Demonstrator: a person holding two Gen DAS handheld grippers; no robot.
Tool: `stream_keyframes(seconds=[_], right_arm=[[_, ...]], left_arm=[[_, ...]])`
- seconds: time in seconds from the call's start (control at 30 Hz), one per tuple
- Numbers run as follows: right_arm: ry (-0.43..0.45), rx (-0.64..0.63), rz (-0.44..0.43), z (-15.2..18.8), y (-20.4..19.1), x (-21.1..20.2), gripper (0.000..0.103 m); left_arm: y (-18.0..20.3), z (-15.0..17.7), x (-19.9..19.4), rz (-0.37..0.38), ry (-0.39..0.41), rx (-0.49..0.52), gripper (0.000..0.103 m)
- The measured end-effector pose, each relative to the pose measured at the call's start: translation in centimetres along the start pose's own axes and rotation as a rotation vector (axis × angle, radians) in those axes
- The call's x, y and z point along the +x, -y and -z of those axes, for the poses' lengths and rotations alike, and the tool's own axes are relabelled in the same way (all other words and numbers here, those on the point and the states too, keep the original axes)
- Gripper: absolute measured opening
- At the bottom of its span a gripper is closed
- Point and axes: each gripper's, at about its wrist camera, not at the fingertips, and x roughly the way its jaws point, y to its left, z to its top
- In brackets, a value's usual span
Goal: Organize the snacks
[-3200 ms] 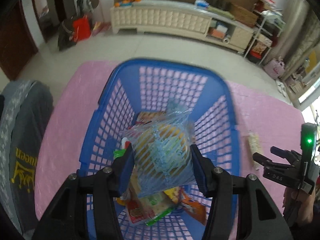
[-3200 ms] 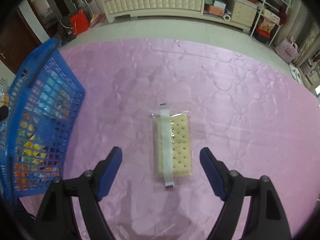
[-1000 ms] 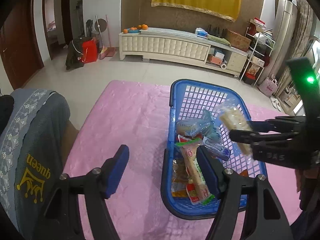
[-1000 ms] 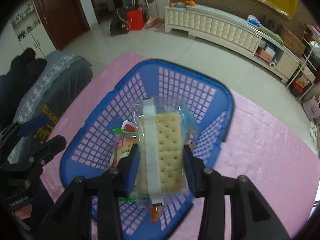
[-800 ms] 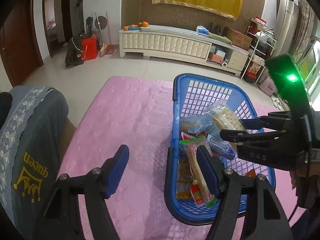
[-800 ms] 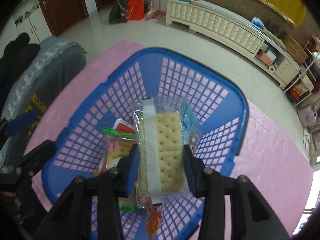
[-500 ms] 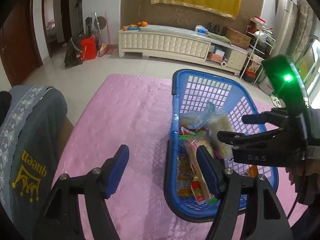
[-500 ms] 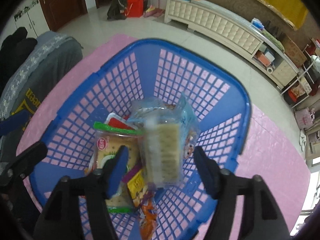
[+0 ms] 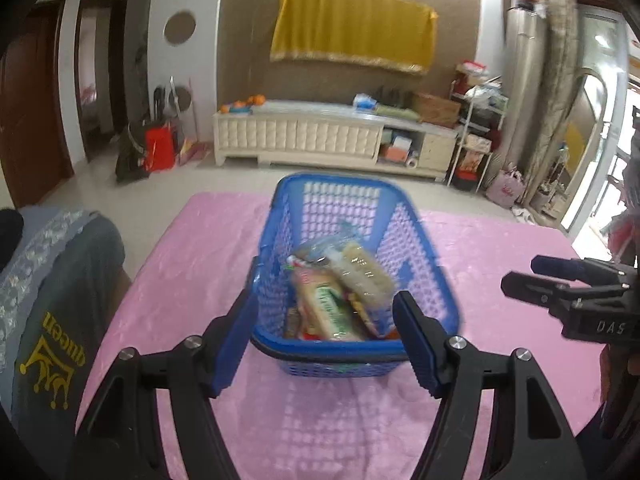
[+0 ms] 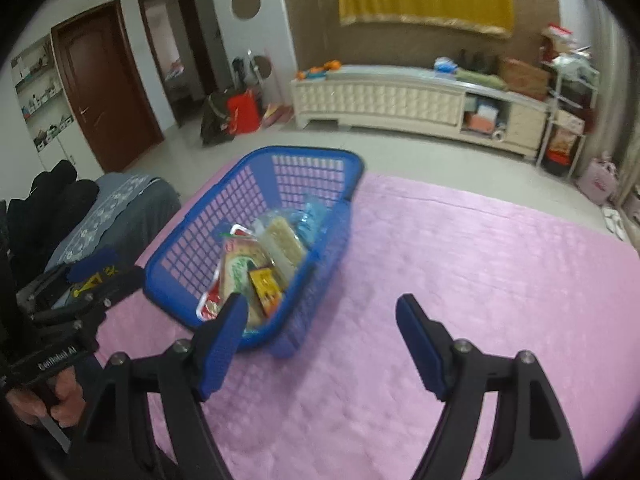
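Observation:
A blue plastic basket (image 9: pixel 432 264) stands on the pink tablecloth (image 9: pixel 200 256) and holds several snack packs. The clear cracker pack (image 9: pixel 362 270) lies on top of them; it also shows in the right wrist view (image 10: pixel 286 242). The basket also shows in the right wrist view (image 10: pixel 208 216). My left gripper (image 9: pixel 322 342) is open and empty, just in front of the basket's near rim. My right gripper (image 10: pixel 320 344) is open and empty, above the cloth to the right of the basket.
A chair draped with a grey garment (image 9: pixel 52 300) stands at the table's left edge. The pink cloth (image 10: pixel 480 264) stretches to the right of the basket. A white cabinet (image 9: pixel 304 136) and shelves stand far behind.
My right gripper has let go of the cracker pack, which now lies in the basket, and has pulled back to the right. My left gripper has swung to face the basket.

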Motion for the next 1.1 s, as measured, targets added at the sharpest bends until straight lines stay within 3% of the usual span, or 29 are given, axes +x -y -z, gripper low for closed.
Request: stream_keyframes(seconds=[0.13, 0.27, 0.3, 0.33, 0.47, 0.5, 0.63, 0.73, 1.1], right_arm=[[0.084, 0.028, 0.052, 1.2, 0.6, -3.5, 0.081], [0.164, 0.012, 0.052, 2.5, -0.1, -6.6, 0.096], [0.179, -0.004, 0.055, 2.6, -0.4, -7.3, 0.098], [0.193, -0.024, 0.064, 2.7, -0.7, -8.0, 0.101], [0.264, -0.028, 0.088, 3.2, -1.0, -10.6, 0.103], [0.29, -0.032, 0.106, 3.3, -1.1, -11.2, 0.103], [0.359, -0.039, 0.173, 4.3, -1.8, -12.4, 0.103], [0.372, -0.042, 0.232, 4.6, -1.9, -12.5, 0.103], [0.322, 0.009, 0.216, 4.8, -1.3, -11.9, 0.103]], left_arm=[[2.0, 1.4, -2.9, -0.018, 0.107, 0.003, 0.068], [3.7, 1.9, -5.0, 0.0, 0.152, 0.032, 0.068], [4.0, 1.9, -5.6, -0.009, 0.166, 0.039, 0.072], [4.3, 1.7, -6.2, -0.026, 0.18, 0.046, 0.084], [5.0, 1.0, -8.4, -0.018, 0.233, 0.052, 0.092], [5.0, 0.7, -8.9, -0.014, 0.239, 0.055, 0.1], [5.4, 0.4, -9.4, -0.023, 0.254, 0.064, 0.103], [5.6, 0.2, -8.7, -0.025, 0.233, 0.066, 0.103], [6.6, 0.7, -8.4, 0.002, 0.211, 0.094, 0.103]])
